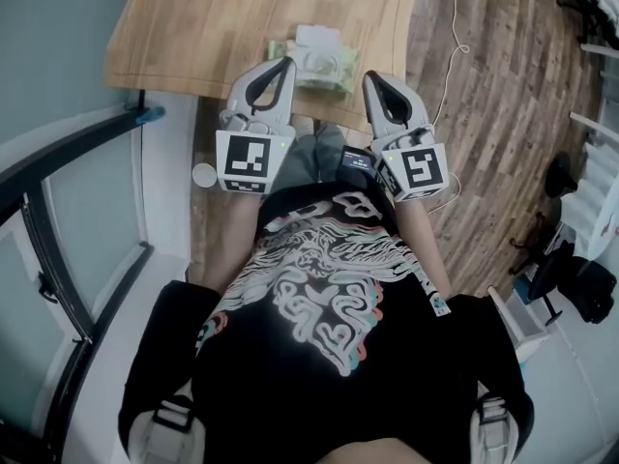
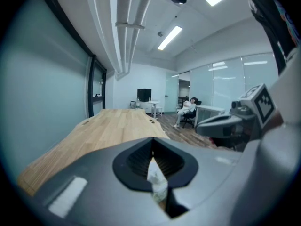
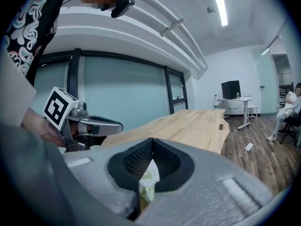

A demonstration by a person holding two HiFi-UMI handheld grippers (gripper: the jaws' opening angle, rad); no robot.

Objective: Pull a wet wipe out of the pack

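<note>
The wet wipe pack (image 1: 319, 58), pale green with a white lid, lies near the front edge of the wooden table (image 1: 213, 27). My left gripper (image 1: 288, 63) hovers at the pack's left end with its jaws together and nothing between them. My right gripper (image 1: 370, 77) sits just right of the pack, its tips meeting, also empty. In the left gripper view the pack (image 2: 157, 179) shows through the gap below the shut tips of the left gripper (image 2: 153, 138). The right gripper view shows the pack (image 3: 147, 181) the same way under the right gripper (image 3: 151, 139).
The table's front edge runs just behind both grippers. A small white round thing (image 1: 204, 175) lies below the table's left corner. A white cable (image 1: 451, 61) trails over the wood floor on the right. Far off, a person sits in a chair (image 2: 187, 111).
</note>
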